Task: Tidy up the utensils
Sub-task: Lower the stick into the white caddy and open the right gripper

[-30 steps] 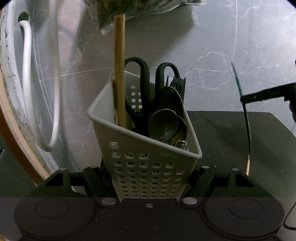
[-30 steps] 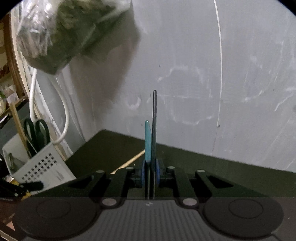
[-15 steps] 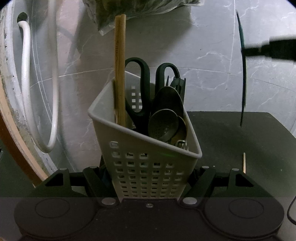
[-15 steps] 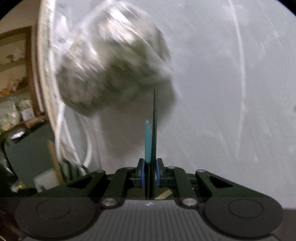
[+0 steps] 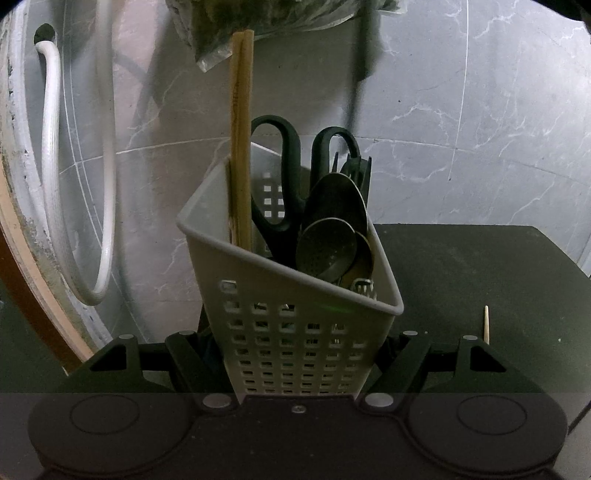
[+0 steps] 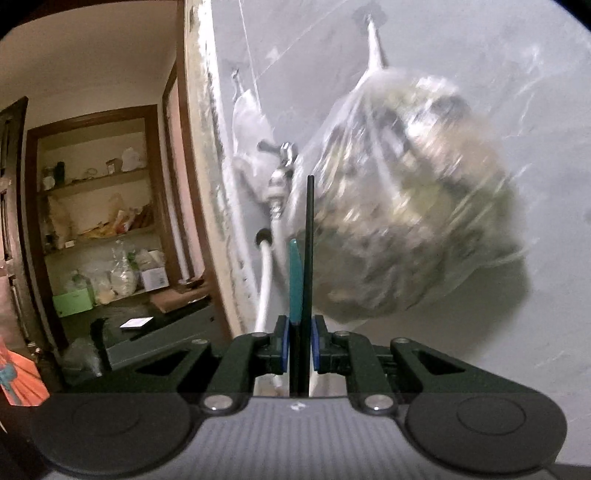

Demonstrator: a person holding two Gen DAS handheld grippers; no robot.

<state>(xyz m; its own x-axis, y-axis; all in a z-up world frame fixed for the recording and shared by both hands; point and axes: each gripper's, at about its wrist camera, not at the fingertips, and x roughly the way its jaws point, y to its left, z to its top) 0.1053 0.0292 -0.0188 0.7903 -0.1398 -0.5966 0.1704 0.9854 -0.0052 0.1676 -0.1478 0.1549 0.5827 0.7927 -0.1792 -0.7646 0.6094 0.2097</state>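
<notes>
My left gripper [image 5: 297,354] is shut on a white perforated utensil basket [image 5: 288,288], one finger on each side. The basket stands upright on the dark table [image 5: 480,266]. It holds wooden chopsticks [image 5: 240,147], black-handled scissors [image 5: 284,177], metal spoons [image 5: 328,229] and a dark fork [image 5: 360,170]. My right gripper [image 6: 298,339] is shut on a thin black utensil [image 6: 309,240] with a teal piece [image 6: 295,280] beside it, both sticking straight out. It is raised, facing a hanging plastic bag [image 6: 406,221]. The basket is out of the right wrist view.
A thin wooden stick [image 5: 487,325] lies on the table right of the basket. A white hose [image 5: 51,184] loops on the marble wall at left, below a tap [image 6: 280,158]. The plastic bag [image 5: 277,22] hangs above the basket. A doorway with shelves [image 6: 99,221] opens at left.
The right gripper with the thin utensil rose and left the left wrist view. Its own view swung up and left, from table and wall to the bag and doorway. The left gripper and basket stayed still.
</notes>
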